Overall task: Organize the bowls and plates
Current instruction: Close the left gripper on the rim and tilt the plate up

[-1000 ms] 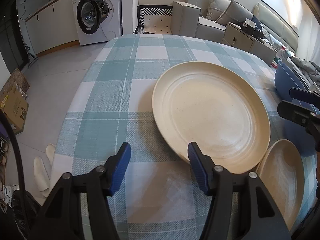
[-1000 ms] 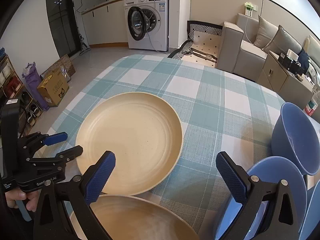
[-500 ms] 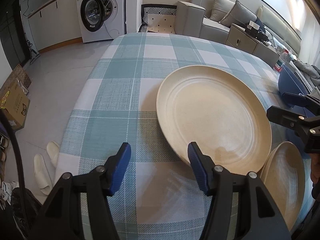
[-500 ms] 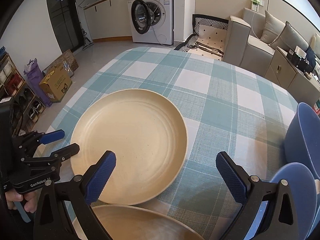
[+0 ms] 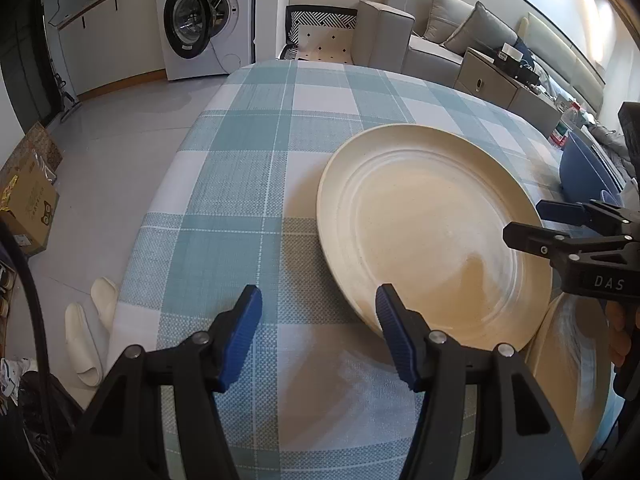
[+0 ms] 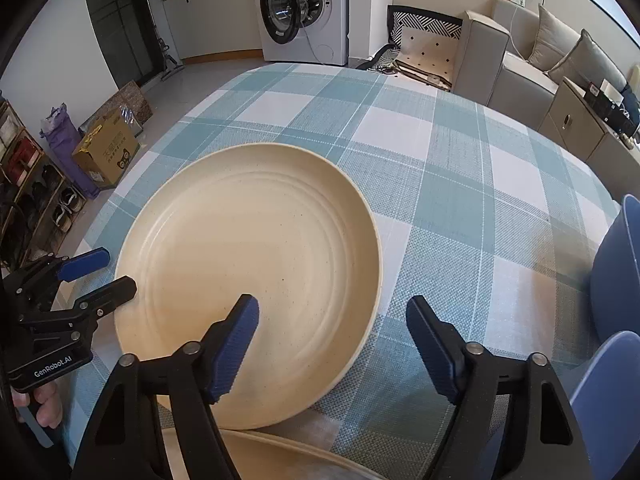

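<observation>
A large cream plate [image 5: 432,236] lies flat on the checked tablecloth; it also shows in the right wrist view [image 6: 248,272]. A second cream plate [image 5: 576,364] lies just beyond its near right rim, and its edge shows in the right wrist view [image 6: 288,448]. My left gripper [image 5: 318,328] is open and empty, at the big plate's near left rim. My right gripper [image 6: 332,340] is open and empty, its left finger over the big plate's near right rim. Blue bowls [image 6: 616,264] stand at the right, with another [image 6: 608,408] nearer.
The table's left edge [image 5: 160,208] drops to a tiled floor with slippers [image 5: 92,328] and a cardboard box [image 6: 106,148]. A washing machine [image 6: 304,12] and a sofa [image 6: 532,60] stand beyond the table.
Both grippers have moved forward over the table. The right gripper has narrowed its opening and now reaches over the big plate's rim. The plates have not moved.
</observation>
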Demonstrator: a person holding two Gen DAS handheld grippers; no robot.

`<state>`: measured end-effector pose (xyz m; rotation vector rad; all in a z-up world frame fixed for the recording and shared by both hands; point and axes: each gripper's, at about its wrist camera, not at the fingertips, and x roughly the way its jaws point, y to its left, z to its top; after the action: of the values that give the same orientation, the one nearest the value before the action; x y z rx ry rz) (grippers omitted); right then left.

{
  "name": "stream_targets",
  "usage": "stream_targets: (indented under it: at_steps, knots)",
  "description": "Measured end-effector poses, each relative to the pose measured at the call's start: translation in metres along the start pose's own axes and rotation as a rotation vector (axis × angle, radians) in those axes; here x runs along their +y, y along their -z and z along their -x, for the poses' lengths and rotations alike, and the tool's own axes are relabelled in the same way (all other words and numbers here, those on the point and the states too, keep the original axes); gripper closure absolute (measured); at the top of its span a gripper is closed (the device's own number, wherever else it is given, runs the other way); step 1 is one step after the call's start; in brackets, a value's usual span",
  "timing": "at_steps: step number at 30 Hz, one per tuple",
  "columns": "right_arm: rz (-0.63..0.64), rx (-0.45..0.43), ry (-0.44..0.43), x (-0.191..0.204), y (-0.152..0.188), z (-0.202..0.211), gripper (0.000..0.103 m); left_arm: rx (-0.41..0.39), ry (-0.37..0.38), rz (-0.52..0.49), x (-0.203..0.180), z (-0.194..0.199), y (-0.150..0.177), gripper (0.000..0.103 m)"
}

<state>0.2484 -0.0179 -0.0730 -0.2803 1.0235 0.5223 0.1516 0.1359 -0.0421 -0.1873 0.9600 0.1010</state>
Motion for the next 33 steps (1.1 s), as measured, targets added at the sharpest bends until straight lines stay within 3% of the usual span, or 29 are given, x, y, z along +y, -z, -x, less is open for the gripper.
stream_targets:
  at_steps: [15, 23, 33]
  knots:
    - [0.032, -0.013, 0.045, 0.001, 0.003, 0.002, 0.074, 0.0, 0.0, -0.01, -0.001, -0.006, 0.002, 0.05]
    - [0.056, -0.025, 0.055, 0.005, 0.004, 0.007, 0.077, -0.017, 0.052, -0.038, -0.008, -0.005, 0.003, 0.078]
    - [0.073, -0.039, 0.053, 0.011, 0.007, 0.011, 0.077, -0.026, 0.033, -0.054, -0.013, -0.002, 0.002, 0.08]
